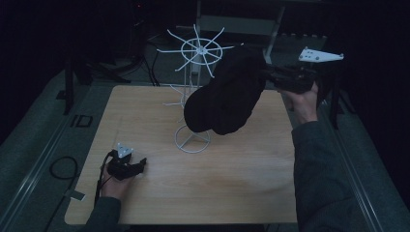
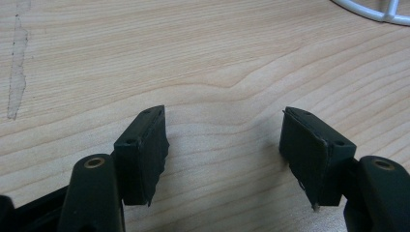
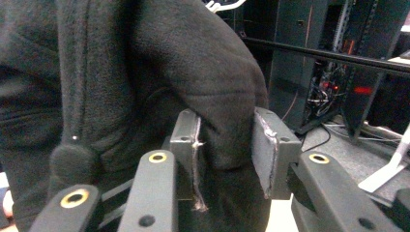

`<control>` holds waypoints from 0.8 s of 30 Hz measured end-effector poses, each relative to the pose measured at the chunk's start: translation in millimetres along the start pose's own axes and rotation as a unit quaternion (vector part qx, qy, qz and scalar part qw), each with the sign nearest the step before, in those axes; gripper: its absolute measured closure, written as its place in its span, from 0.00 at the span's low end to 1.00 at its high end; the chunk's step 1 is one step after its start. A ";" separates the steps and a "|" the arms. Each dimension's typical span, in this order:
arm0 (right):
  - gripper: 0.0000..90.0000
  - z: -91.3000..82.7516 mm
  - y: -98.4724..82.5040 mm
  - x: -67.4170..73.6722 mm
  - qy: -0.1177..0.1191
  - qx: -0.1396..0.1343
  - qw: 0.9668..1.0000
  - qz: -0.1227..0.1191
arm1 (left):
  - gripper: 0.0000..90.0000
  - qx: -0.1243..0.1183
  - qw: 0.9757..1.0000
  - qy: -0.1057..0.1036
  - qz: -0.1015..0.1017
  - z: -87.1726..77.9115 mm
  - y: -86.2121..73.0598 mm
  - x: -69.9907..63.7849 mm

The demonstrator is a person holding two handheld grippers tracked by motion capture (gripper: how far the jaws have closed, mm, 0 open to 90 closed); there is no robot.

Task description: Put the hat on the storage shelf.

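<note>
We see no container on the wooden table (image 1: 232, 179); the nearest thing to a holder is the white wire rack (image 1: 195, 96), a thin pole on a ring base with spoked arms at the top, and nothing hangs from it.

Our right gripper (image 1: 270, 75) is raised beyond the table's far right corner, its jaws pinched on a fold of a black cap (image 1: 227, 94), soft and fleecy. The cap hangs out from the jaws toward the rack, in front of its pole. The right gripper view brings the cap (image 3: 145, 72) close: a napped, fuzzy weave, a stitched seam, and cloth bunched between the two grey pads (image 3: 268, 150) of the right gripper (image 3: 226, 152).

Our left gripper (image 1: 137, 166) lies low on the table, well apart from the cap. In its own view the left gripper (image 2: 225, 145) has its jaws wide apart over bare grained wood, with a curve of the rack's white ring base (image 2: 372, 12) just ahead.
</note>
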State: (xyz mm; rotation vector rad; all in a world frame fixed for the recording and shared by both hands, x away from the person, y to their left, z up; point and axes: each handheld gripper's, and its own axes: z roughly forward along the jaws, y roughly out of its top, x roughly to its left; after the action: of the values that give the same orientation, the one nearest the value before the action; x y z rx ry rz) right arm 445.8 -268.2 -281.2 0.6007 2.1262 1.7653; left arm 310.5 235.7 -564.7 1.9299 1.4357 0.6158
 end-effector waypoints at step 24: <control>1.00 -6.3 -36.8 -12.8 -0.086 0.087 0.992 0.018 | 0.38 -0.001 1.000 0.000 -0.001 0.1 0.0 -0.2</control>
State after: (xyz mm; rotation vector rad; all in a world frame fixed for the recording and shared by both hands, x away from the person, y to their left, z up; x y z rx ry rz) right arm 449.4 -285.6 -316.4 0.8112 2.1740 1.4952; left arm 310.5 235.4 -564.9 1.9258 1.4371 0.6160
